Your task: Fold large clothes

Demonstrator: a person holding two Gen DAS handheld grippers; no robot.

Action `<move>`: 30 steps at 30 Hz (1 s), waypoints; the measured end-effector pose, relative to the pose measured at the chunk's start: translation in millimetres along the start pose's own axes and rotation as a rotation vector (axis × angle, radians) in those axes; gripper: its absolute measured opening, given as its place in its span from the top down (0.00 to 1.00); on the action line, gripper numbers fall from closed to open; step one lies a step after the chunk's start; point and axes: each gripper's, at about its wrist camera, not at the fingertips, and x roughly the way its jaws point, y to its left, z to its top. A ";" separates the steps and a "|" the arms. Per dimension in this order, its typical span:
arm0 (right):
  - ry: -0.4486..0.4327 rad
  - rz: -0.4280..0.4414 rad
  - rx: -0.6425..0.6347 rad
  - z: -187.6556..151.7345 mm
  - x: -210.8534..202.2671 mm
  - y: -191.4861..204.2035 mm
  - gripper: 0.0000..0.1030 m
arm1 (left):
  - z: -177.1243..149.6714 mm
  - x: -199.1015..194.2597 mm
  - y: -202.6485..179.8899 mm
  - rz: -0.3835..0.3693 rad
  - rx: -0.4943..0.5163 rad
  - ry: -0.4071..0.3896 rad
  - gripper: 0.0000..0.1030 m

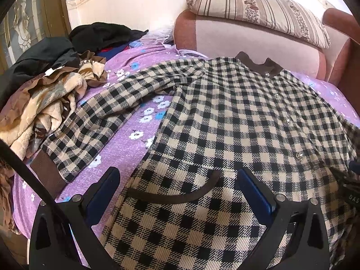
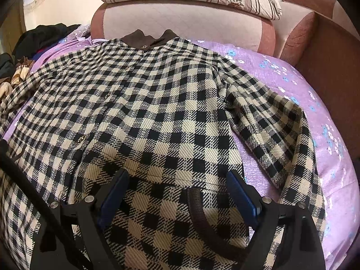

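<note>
A black-and-beige checked coat [image 1: 236, 117] with a brown collar lies face up on the purple flowered bedsheet [image 1: 135, 141], buttons closed, both sleeves spread out. It also fills the right wrist view [image 2: 157, 112]. My left gripper [image 1: 180, 175] is open, its blue-padded jaws either side of the coat's lower left front near a brown-trimmed pocket. My right gripper [image 2: 177, 177] is open over the lower right front, above the other pocket trim [image 2: 198, 211]. Neither holds cloth.
A heap of beige, brown and black clothes [image 1: 51, 94] lies at the left of the bed. A pink padded headboard [image 1: 247, 40] with a striped pillow [image 1: 258, 6] stands behind the collar. A brown side board [image 2: 333, 85] borders the right.
</note>
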 end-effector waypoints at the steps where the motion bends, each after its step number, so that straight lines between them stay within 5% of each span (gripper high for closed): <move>1: -0.003 -0.005 -0.007 0.0 -1.0 0.8 0.11 | -0.4 -1.6 -0.5 0.000 0.002 -0.004 0.00; 20: -0.064 -0.020 -0.004 -3.4 -34.0 0.1 0.11 | -0.7 -19.4 -0.5 0.004 0.008 -0.040 0.00; 26: -0.097 -0.041 0.044 0.1 -55.9 -30.2 0.11 | -0.3 -28.0 4.7 0.009 0.002 -0.060 0.00; 30: -0.130 -0.132 0.109 -4.2 -80.3 -83.1 0.11 | 1.0 -32.3 15.7 0.037 -0.007 -0.077 0.00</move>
